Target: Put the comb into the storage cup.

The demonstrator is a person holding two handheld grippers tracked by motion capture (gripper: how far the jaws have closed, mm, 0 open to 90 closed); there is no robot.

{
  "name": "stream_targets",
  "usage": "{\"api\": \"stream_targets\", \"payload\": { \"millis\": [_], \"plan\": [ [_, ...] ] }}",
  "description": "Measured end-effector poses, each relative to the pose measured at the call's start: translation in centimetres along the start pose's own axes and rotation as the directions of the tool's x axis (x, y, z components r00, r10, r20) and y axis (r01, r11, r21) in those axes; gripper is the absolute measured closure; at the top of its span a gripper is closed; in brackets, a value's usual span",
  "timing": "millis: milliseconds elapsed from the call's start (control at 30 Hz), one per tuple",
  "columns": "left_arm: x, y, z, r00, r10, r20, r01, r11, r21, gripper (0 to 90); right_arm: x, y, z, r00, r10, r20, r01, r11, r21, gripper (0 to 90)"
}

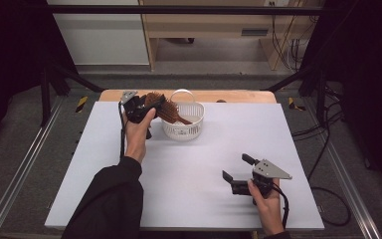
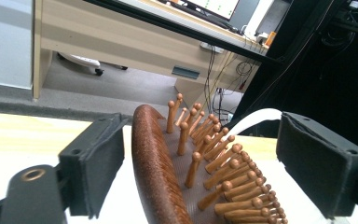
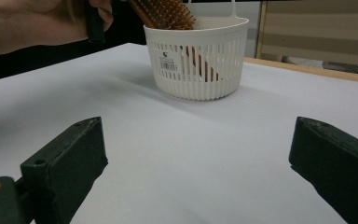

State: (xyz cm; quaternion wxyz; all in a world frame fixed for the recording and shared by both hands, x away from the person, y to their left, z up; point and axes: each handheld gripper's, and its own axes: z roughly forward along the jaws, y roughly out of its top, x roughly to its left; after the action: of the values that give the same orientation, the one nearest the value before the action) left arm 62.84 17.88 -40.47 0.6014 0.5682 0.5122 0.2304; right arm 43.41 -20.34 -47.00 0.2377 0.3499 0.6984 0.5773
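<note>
Left gripper [image 1: 146, 107] raised over basket [image 1: 183, 130], jaws apart round hairbrush [image 2: 186, 177], prob. untouched; right gripper [image 1: 238, 177] low, apart.

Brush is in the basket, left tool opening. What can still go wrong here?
1. The hairbrush leans over the rim of the white basket with its head outside; once free it may tip out or topple the light basket.
2. The left tool has open jaws, neither pad pressing the brush head between them; pulling away at an angle could snag the bristles and drag the brush along.
3. The right tool rests open and far off, not steadying the basket.
</note>
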Motion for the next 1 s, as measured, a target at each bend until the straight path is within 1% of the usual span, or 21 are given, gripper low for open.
{"api": "stream_targets", "payload": {
  "millis": [100, 233, 367, 600, 867, 1000],
  "plan": [
    [-0.11, 0.05, -0.01, 1.0000, 0.005, -0.002, -0.005, 1.0000, 0.003, 11.1, -0.01, 0.00, 0.00, 1.0000, 0.000, 0.000, 0.000, 1.000, 0.001, 4.4],
    [-0.07, 0.08, -0.06, 1.0000, -0.001, -0.008, 0.002, 1.0000, 0.008, 7.2, 0.00, -0.01, 0.03, 1.0000, -0.002, 0.002, 0.002, 1.000, 0.001, 4.4],
    [-0.13, 0.09, -0.11, 0.9999, 0.006, -0.016, -0.006, 0.9999, 0.013, 4.7, 0.00, -0.01, 0.04, 1.0000, -0.003, 0.002, 0.003, 1.000, 0.001, 4.4],
    [-0.25, 0.25, -0.25, 0.9997, 0.016, -0.019, -0.016, 0.9999, 0.000, 4.0, 0.02, -0.02, 0.05, 1.0000, -0.001, 0.000, 0.001, 1.000, 0.004, 4.4],
    [-0.36, 0.29, -0.34, 0.9987, 0.045, -0.024, -0.045, 0.9990, 0.001, 4.0, 0.00, -0.02, 0.04, 1.0000, -0.001, 0.001, 0.001, 1.000, 0.004, 4.4],
    [-0.36, 0.35, -0.42, 0.9986, 0.047, -0.023, -0.047, 0.9989, 0.001, 4.0, 0.01, -0.02, 0.06, 1.0000, -0.001, 0.000, 0.001, 1.000, 0.004, 4.4]
  ]
}}
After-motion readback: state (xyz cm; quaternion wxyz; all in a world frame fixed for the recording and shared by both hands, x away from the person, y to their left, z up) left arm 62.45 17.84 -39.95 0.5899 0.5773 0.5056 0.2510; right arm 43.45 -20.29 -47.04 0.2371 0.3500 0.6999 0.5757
